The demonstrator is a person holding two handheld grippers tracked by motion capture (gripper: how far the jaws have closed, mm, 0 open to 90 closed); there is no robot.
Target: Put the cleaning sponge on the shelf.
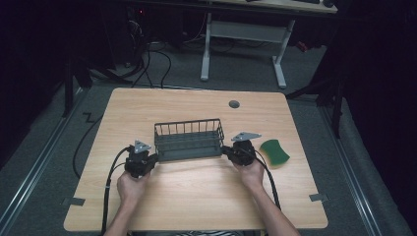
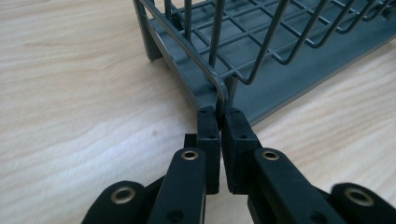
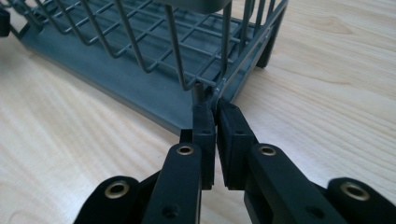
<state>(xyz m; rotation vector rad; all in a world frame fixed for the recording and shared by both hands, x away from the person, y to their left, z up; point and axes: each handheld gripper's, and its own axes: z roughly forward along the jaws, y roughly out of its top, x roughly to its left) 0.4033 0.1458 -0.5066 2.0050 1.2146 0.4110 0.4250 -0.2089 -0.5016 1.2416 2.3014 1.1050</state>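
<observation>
We hold the wire rack [image 1: 188, 139] at the centre of the desk [image 1: 196, 189], left tongs [image 2: 218, 122] and right tongs [image 3: 215, 114] each clamped on 1 near corner wire, so both ends lift evenly.

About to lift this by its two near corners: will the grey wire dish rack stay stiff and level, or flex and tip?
The wire dish rack looks welded and rigid, so it probably stays stiff. It is open mesh and empty, so likely light. The left gripper and right gripper pinch thin smooth corner wires, so it could slip or pivot.
</observation>
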